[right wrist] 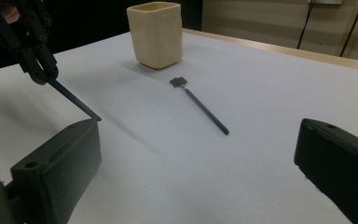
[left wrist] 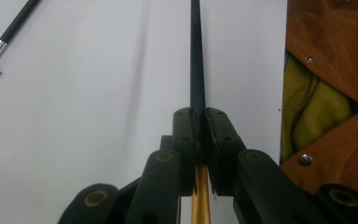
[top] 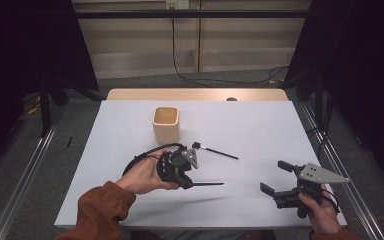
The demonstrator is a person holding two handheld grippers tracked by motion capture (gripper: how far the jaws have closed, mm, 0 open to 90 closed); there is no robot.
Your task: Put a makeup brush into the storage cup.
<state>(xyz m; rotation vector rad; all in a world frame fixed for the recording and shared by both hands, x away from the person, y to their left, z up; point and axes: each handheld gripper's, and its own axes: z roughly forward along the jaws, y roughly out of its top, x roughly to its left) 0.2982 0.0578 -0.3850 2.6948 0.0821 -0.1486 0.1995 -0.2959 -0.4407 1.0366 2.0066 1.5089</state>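
My left gripper (top: 187,183) is shut on a thin black brush (top: 207,184), holding it a little above the white table (top: 260,125) with the handle pointing right. In the left gripper view the jaws clamp the black handle (left wrist: 197,70), and a gold section (left wrist: 200,196) shows below the pads. A second black brush (top: 217,151) with a flat square head lies on the table behind it, also seen as the brush (right wrist: 203,109). A beige square cup (top: 166,124) stands upright farther back. My right gripper (top: 275,176) rests at the front right, open with nothing between its jaws.
The table's front edge runs just below both hands. A brown sleeve (top: 100,207) comes in at the lower left. A wooden strip (top: 195,94) borders the far edge of the table. Dark stands and cables sit on the floor beyond.
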